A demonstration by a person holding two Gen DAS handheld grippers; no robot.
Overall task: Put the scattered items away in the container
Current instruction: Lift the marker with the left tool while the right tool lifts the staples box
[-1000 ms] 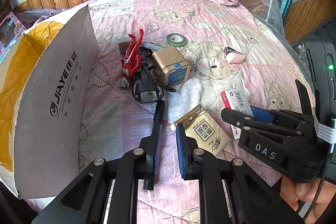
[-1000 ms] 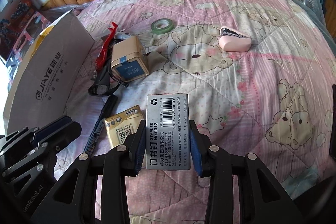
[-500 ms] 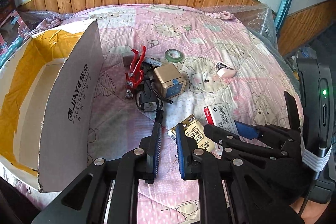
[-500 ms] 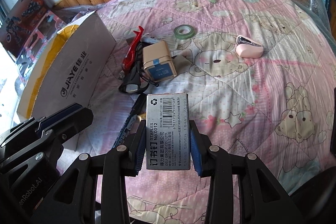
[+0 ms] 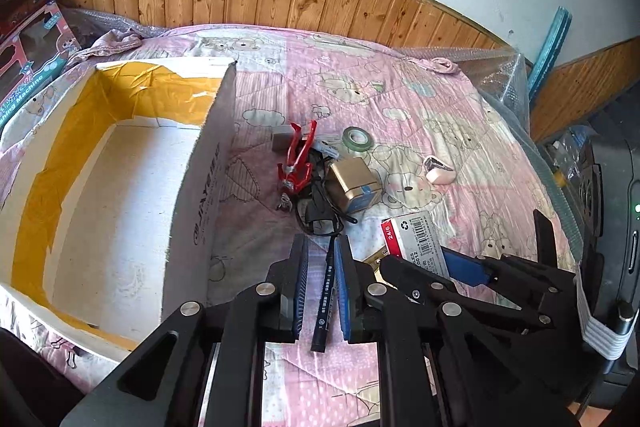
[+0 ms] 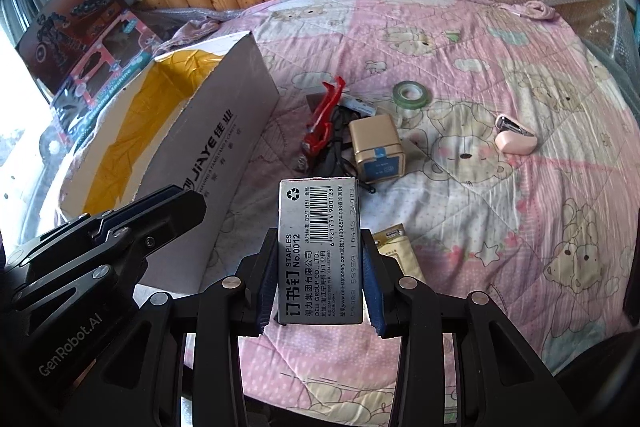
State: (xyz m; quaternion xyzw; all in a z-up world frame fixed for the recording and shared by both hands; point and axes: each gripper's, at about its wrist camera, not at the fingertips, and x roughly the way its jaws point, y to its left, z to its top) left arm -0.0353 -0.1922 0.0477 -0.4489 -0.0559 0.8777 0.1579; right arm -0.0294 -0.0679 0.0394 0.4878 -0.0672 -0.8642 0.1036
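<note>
Over pink bedding, the right gripper point(image 6: 319, 281) pinches a light, stiff staple box point(image 6: 320, 247) by its long sides, while the left gripper point(image 5: 320, 291) clamps a slim pen point(image 5: 325, 291).

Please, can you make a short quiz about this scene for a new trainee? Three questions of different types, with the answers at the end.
1. True or false: the cardboard box already has tidied items inside it.
2. The right hand-held gripper is shut on which thing? A: pink stapler. B: staples box. C: gold tin.
3. What sits between the fingers of the left hand-held gripper?

Key
1. False: the part of its inside that shows is bare.
2. B.
3. A black pen.
</note>
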